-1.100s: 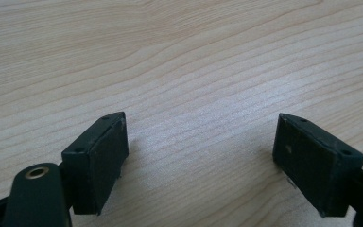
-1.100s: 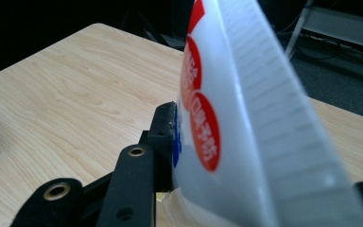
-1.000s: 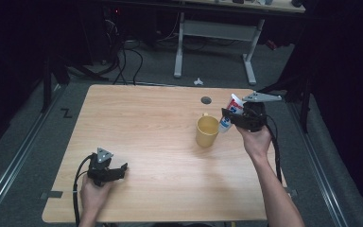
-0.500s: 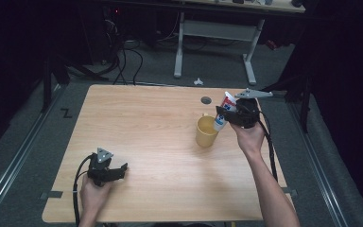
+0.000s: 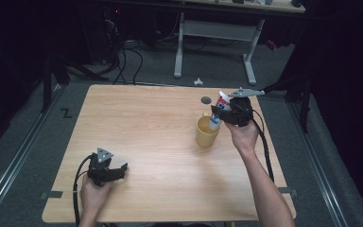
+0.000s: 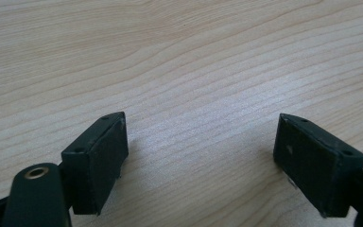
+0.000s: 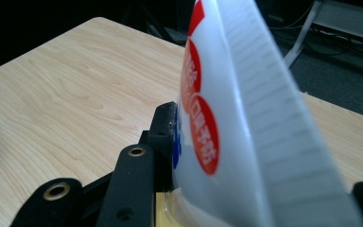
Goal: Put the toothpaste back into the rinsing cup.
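Pale wooden table (image 5: 146, 123); dark grey floor (image 5: 160, 71)

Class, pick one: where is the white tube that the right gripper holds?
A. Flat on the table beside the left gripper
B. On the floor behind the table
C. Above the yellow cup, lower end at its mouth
C: the right gripper holds the white tube with its lower end at the yellow cup.
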Tool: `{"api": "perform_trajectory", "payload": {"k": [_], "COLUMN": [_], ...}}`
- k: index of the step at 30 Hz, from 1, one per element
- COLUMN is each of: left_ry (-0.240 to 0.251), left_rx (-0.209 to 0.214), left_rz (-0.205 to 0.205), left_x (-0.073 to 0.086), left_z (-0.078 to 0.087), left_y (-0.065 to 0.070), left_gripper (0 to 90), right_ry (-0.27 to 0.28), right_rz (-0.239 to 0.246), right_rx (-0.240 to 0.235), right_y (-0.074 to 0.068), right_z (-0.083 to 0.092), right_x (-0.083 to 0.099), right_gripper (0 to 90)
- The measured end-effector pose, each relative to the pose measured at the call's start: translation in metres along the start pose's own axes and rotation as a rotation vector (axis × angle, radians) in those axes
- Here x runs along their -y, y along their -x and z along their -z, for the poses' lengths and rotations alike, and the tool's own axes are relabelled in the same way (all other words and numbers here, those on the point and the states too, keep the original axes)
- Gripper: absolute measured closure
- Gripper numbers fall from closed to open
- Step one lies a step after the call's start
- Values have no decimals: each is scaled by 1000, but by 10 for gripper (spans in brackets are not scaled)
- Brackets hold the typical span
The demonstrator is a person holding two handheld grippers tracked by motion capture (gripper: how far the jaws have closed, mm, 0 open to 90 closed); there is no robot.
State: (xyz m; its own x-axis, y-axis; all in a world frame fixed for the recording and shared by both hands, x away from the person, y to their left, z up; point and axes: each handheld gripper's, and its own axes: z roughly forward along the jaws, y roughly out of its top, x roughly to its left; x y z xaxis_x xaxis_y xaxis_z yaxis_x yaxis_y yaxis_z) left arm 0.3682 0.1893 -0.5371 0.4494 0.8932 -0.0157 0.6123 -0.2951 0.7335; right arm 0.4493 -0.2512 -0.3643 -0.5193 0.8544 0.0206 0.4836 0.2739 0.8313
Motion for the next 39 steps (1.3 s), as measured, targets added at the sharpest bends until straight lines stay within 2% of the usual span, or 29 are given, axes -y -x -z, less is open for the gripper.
{"api": "perform_trajectory", "payload": {"k": [20, 35, 39], "left_ry": [0, -1, -1], "left_rx": [3, 4, 4], "left_rz": [-4, -5, -5], "left_x": [0, 0, 0], "left_z": [0, 0, 0], "left_y": [0, 0, 0], "left_gripper": [191, 191, 191], "right_ry": [-50, -93, -108], "right_rz": [26, 17, -2], "right_rx": [15, 28, 29], "right_y": [-6, -7, -4], "right_z": [-25, -42, -48], "right_x": [4, 12, 19], "right_gripper": [675, 675, 675]}}
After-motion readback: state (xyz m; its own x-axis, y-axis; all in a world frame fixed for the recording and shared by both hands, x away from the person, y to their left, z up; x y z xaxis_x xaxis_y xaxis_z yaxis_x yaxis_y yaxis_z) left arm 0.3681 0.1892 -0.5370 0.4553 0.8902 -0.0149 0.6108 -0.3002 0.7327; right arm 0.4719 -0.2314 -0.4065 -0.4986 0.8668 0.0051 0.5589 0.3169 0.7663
